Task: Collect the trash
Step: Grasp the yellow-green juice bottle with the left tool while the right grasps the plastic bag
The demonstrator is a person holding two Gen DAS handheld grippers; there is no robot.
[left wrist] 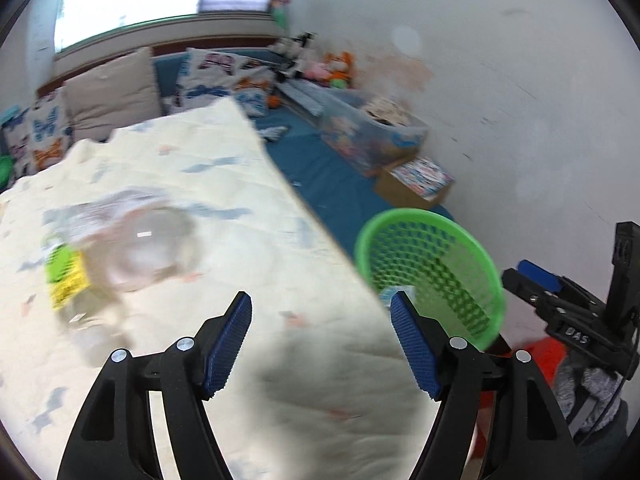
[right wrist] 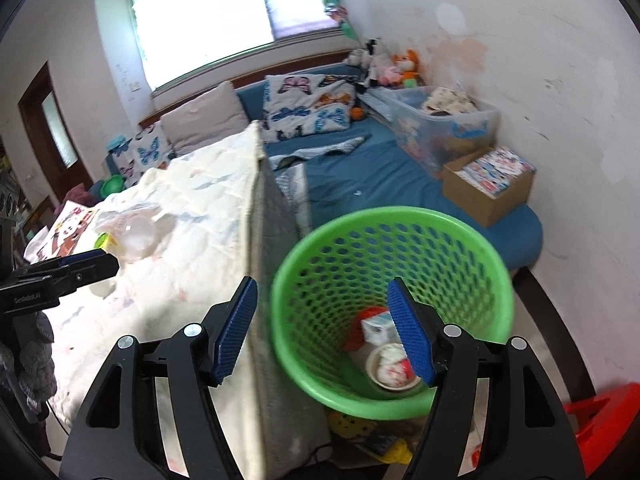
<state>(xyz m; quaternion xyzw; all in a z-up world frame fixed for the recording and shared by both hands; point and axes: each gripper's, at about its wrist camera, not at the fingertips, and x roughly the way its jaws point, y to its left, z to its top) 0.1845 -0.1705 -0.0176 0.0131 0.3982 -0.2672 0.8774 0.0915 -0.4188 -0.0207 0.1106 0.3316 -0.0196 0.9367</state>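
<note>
A crumpled clear plastic wrapper [left wrist: 120,248] with a green and yellow label lies on the cream quilt [left wrist: 240,184], blurred, to the left of and beyond my left gripper [left wrist: 320,298]. That gripper hangs open over the quilt with nothing between its fingers. A green mesh basket [right wrist: 400,236] stands beside the quilt's edge and holds a small white carton [right wrist: 378,328], a round cup [right wrist: 394,364] and a red scrap. My right gripper [right wrist: 322,282] hovers open and empty above the basket's near rim. The basket [left wrist: 432,264] and the right gripper [left wrist: 532,276] also show in the left wrist view.
Butterfly pillows [right wrist: 312,108] and a beige cushion line the window side of a blue mattress [right wrist: 360,176]. A clear storage bin [right wrist: 448,128] and a cardboard box [right wrist: 486,184] stand by the white wall. A red stool [right wrist: 600,420] sits at the right, and clutter lies under the basket.
</note>
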